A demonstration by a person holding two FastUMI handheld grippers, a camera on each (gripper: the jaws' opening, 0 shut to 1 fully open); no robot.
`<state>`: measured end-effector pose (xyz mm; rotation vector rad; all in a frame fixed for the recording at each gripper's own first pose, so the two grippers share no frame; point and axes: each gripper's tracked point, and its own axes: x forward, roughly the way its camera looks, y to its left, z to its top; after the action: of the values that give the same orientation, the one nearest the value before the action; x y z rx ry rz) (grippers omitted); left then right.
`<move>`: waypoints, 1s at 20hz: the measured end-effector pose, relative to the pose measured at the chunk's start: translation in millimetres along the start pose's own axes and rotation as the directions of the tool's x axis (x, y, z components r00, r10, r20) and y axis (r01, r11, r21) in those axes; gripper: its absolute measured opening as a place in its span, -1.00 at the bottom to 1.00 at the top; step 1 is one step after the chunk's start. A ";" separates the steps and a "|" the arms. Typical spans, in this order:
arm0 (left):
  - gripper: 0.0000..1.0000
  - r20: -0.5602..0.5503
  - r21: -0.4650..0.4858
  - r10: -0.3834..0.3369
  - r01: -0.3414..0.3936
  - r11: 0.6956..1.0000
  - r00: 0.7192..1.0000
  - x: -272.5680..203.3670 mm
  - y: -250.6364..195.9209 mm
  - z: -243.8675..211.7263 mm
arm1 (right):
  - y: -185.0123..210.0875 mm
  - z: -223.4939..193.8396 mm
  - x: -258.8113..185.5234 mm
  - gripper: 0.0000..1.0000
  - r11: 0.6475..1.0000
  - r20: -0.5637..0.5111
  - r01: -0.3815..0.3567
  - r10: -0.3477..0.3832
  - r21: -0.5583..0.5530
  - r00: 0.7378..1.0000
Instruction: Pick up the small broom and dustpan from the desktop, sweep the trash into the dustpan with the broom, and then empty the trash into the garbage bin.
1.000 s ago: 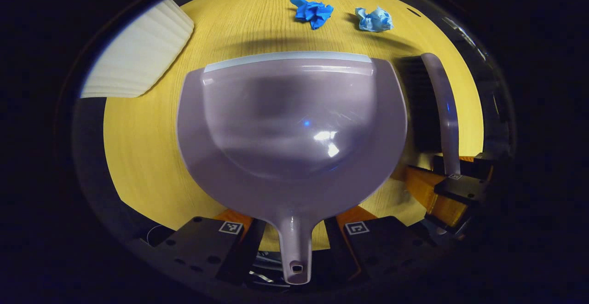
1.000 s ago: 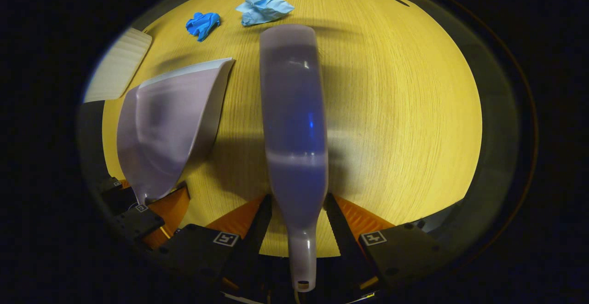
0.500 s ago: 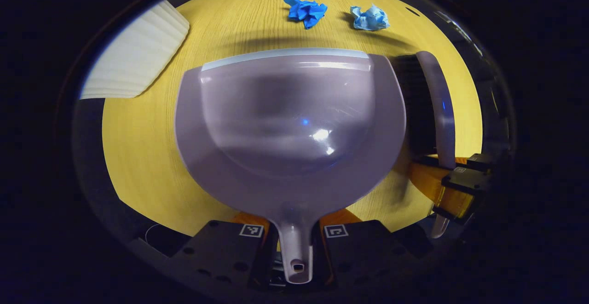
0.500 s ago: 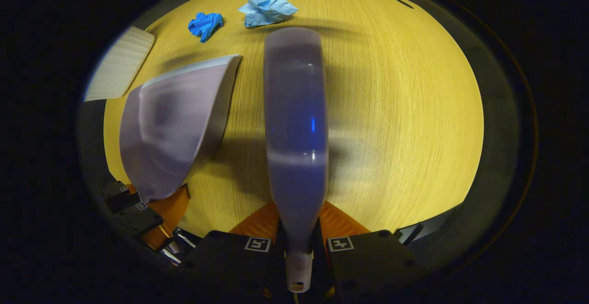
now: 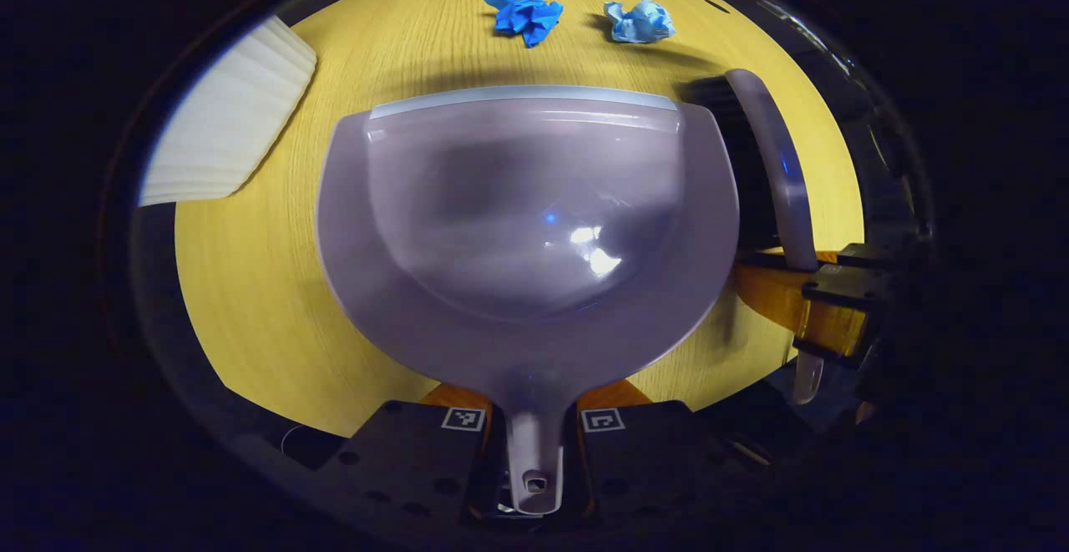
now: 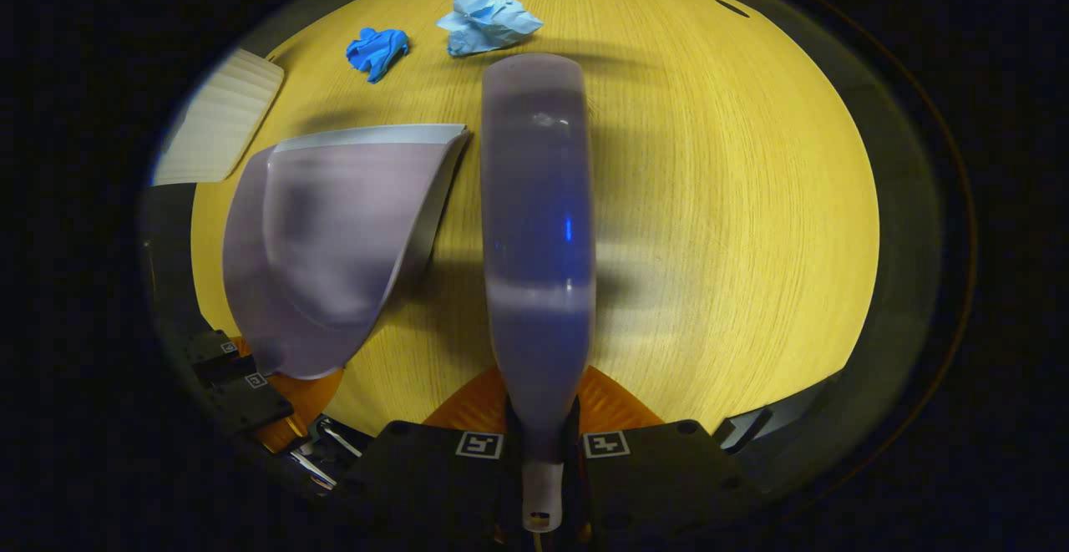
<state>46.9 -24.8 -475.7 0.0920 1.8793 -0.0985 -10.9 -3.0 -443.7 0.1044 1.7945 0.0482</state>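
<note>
Broom (image 6: 534,201) handle clamped in right tool (image 6: 541,443), dustpan (image 6: 334,243) just beside.

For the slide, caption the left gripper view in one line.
Left gripper clamps the dustpan handle above the wooden desktop, two crumpled blue scraps ahead, broom alongside.

The dustpan (image 5: 526,226) is pale lilac with a light front lip, its scoop open upward over the yellow desktop. The broom (image 6: 536,226), lilac-backed with dark bristles, lies just beside it on its right. Two crumpled blue scraps, dark (image 5: 524,15) and pale (image 5: 638,21), lie beyond. The white ribbed bin (image 5: 225,126), possibly, sits far left.
</note>
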 end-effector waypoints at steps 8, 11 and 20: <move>-0.47 0.001 0.042 0.026 -0.026 0.999 1.000 -12.8 16.7 -3.5 | -18.4 19.9 -26.9 -0.65 0.999 0.066 -0.029 0.031 -0.027 0.997; -0.47 -0.001 0.072 0.050 -0.050 0.996 0.999 -17.3 27.1 -3.9 | -51.8 53.3 -40.0 -0.65 0.998 0.103 0.030 -0.025 -0.055 0.994; -0.47 -0.007 0.211 0.136 -0.132 0.969 0.991 -22.5 59.1 2.9 | -95.5 223.6 -55.2 -0.66 0.865 0.196 0.245 -0.174 -0.438 0.965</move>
<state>63.2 33.2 -456.4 0.3658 1.8742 -0.2036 214.8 -108.7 -448.8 -0.4207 1.5896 0.3008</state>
